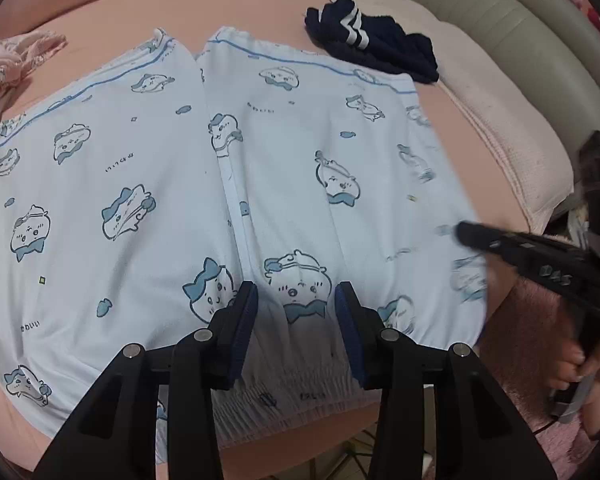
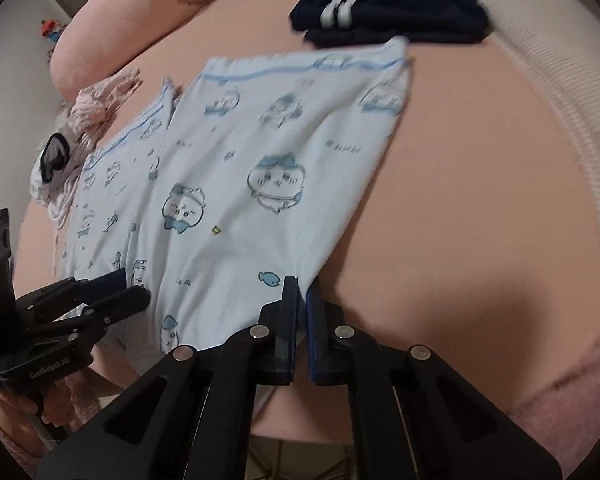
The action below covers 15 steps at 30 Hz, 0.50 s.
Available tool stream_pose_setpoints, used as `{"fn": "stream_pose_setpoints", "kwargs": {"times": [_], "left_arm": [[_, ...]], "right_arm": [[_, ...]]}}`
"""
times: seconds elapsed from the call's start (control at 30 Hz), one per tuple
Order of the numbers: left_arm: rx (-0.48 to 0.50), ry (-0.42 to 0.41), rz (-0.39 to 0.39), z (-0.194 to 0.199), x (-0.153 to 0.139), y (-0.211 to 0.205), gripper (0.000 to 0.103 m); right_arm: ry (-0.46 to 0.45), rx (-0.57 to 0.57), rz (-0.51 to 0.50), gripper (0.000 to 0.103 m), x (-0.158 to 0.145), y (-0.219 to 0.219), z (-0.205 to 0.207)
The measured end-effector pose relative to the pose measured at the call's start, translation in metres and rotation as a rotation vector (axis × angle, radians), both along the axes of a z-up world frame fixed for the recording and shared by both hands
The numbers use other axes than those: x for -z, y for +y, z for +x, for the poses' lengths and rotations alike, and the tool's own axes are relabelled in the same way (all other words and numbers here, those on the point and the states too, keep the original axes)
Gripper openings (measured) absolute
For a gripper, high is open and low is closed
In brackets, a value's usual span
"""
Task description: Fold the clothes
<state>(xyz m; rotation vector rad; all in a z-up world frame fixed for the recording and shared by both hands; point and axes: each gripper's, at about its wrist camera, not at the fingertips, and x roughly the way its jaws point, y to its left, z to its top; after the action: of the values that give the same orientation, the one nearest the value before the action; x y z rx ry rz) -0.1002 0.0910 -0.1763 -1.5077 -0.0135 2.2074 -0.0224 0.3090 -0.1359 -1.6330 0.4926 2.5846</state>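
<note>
pink bed (image 1: 260,8) | left tool (image 1: 296,312) released over blue shorts (image 1: 140,160) | right tool (image 2: 302,312) clenched on shorts' edge

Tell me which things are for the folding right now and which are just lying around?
For the folding:
- light blue cartoon shorts, spread on the bed
- left hand-held gripper, open over the waistband
- right hand-held gripper, shut on the shorts' edge

Just lying around:
- navy striped garment
- pink crumpled garment
- pink pillow
</note>
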Motion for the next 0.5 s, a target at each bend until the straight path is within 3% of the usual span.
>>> {"fn": "stream_pose_setpoints", "kwargs": {"times": [0.07, 0.2, 0.27, 0.4, 0.5], "left_arm": [[0.012, 0.002, -0.014, 0.000, 0.002, 0.002, 0.044], [0.018, 0.003, 0.011, -0.001, -0.002, -0.002, 0.046], [0.013, 0.022, 0.027, 0.001, -0.010, -0.010, 0.046], [-0.020, 0.044, 0.015, 0.009, -0.015, -0.032, 0.046], [-0.046, 0.020, -0.010, 0.017, -0.006, -0.047, 0.046]], "right_arm": [[-0.020, 0.022, 0.023, 0.002, 0.002, 0.007, 0.007], [-0.052, 0.055, -0.048, 0.006, 0.011, 0.022, 0.009], [-0.014, 0.090, -0.022, 0.023, 0.001, 0.024, 0.012], [0.105, 0.079, 0.013, 0.026, -0.027, 0.014, 0.022], [0.084, -0.067, -0.055, 0.026, -0.034, -0.013, 0.011]]}}
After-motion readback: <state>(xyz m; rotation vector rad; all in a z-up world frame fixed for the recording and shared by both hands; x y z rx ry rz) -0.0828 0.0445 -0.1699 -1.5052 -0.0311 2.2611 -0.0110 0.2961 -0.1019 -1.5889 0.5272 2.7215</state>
